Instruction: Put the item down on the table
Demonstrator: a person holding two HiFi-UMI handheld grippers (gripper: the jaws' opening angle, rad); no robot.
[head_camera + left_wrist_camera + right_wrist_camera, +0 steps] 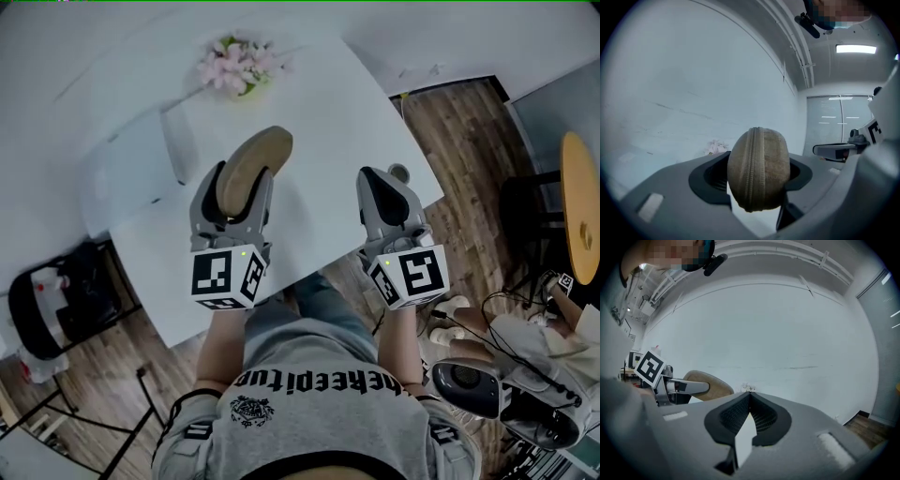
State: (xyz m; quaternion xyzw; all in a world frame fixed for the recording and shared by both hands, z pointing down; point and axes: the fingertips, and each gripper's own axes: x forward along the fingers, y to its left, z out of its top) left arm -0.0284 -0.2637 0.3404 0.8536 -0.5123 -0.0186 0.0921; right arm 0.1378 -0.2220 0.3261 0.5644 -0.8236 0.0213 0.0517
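Note:
A tan oval zippered case hangs over the white table, clamped in my left gripper. In the left gripper view the case fills the gap between the jaws, its zip running up the front. My right gripper hovers beside it over the table's near right edge, shut with nothing in it; its fingertips meet. From the right gripper view the case shows at the left, with the left gripper's fingers around it.
Pink flowers stand at the table's far side. A white chair-like piece sits at the table's left. A small round grey object lies by the right edge. A black cart stands lower left; a yellow round table and seated person are right.

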